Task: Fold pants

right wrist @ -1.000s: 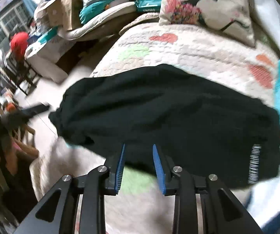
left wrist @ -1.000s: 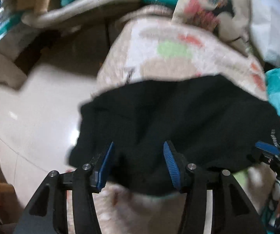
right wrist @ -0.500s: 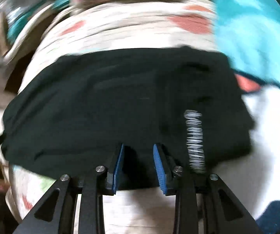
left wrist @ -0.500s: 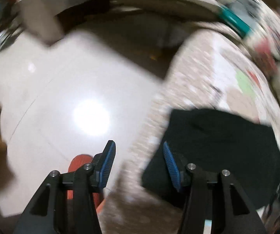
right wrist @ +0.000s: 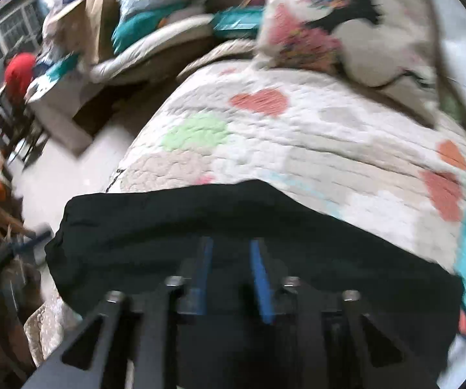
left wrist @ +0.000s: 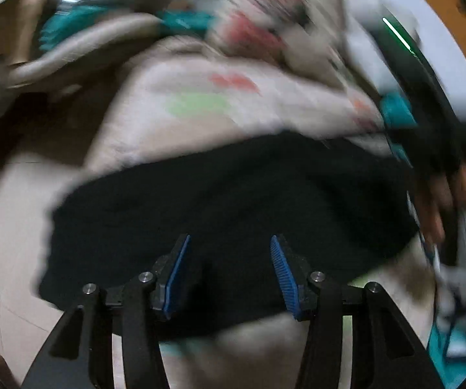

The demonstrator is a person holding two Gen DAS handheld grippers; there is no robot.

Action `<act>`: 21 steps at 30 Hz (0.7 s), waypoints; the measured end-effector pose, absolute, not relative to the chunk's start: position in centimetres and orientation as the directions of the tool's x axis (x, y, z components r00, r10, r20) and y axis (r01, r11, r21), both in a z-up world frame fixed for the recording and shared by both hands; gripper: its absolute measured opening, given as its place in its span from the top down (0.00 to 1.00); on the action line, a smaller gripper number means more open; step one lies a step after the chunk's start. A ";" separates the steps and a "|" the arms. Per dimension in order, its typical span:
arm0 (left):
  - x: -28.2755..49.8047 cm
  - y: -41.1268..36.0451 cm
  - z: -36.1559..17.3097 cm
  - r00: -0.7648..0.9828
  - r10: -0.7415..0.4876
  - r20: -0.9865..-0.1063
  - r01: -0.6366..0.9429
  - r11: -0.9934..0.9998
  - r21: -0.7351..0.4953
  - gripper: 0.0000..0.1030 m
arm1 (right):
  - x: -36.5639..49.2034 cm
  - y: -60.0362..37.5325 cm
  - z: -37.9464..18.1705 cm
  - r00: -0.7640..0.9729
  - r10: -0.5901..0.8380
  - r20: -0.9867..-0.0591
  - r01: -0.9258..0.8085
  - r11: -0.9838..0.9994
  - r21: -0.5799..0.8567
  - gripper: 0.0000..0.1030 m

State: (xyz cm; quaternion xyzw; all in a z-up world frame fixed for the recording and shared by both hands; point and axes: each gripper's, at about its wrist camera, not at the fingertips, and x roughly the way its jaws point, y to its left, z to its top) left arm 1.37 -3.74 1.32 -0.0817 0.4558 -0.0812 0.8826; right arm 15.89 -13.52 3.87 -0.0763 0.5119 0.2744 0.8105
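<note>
Right wrist view: right gripper (right wrist: 231, 275) closing at 6 o'clock over black pants (right wrist: 346, 253) on quilt (right wrist: 297, 136), grip unconfirmed; left gripper (left wrist: 229, 272) half open, empty; recommend pinching all layers at the near edge.

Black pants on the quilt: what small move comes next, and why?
Probably let the right gripper finish closing on the near edge of the black fabric pants; its jaws are closing with cloth between them. The left gripper stands open over the same edge on the heart-patterned quilt.
</note>
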 end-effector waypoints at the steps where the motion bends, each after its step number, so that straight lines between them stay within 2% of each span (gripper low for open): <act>1: 1.5 -5.0 0.3 0.525 -0.248 -0.814 0.110 0.968 -0.224 0.52 | 17.0 -13.0 3.2 0.320 0.347 -0.881 -0.517 0.843 0.144 0.81; 2: 1.0 -6.0 -0.4 0.489 -0.255 -0.834 0.140 0.967 -0.214 0.52 | 17.4 -12.8 2.9 0.329 0.330 -0.885 -0.510 0.851 0.128 0.81; 4: -0.3 -7.8 -0.8 0.513 -0.189 -0.838 0.182 0.977 -0.109 0.52 | 18.8 -13.2 3.0 0.352 0.308 -0.884 -0.471 0.875 0.117 0.81; 6: -0.8 -9.1 -0.9 0.529 -0.137 -0.837 0.223 0.975 -0.018 0.52 | 20.7 -14.1 3.1 0.360 0.320 -0.876 -0.411 0.898 0.159 0.80; 9: -0.8 -8.7 -1.0 0.520 -0.153 -0.840 0.197 0.979 -0.056 0.52 | 23.1 -13.9 1.9 0.307 0.329 -0.893 -0.380 0.903 0.202 0.79; 12: -0.4 -8.4 -1.0 0.509 -0.175 -0.843 0.176 0.980 -0.097 0.52 | 23.9 -12.7 0.1 0.231 0.274 -0.934 -0.407 0.899 0.163 0.79; 13: -0.4 -8.1 -0.9 0.509 -0.178 -0.842 0.172 0.980 -0.103 0.52 | 23.8 -12.5 -0.1 0.227 0.262 -0.938 -0.424 0.894 0.147 0.82; 14: -0.6 -8.0 -0.9 0.511 -0.177 -0.841 0.168 0.980 -0.104 0.52 | 23.7 -12.1 -0.1 0.236 0.246 -0.940 -0.448 0.886 0.120 0.98; 19: -0.3 -8.9 -0.9 0.526 -0.147 -0.838 0.162 0.984 -0.072 0.51 | 25.4 -13.0 1.7 0.291 0.277 -0.916 -0.410 0.901 0.142 1.00; 21: -0.3 -8.9 -0.9 0.529 -0.144 -0.837 0.163 0.984 -0.067 0.50 | 26.4 -13.4 2.6 0.355 0.243 -0.903 -0.382 0.919 0.097 1.00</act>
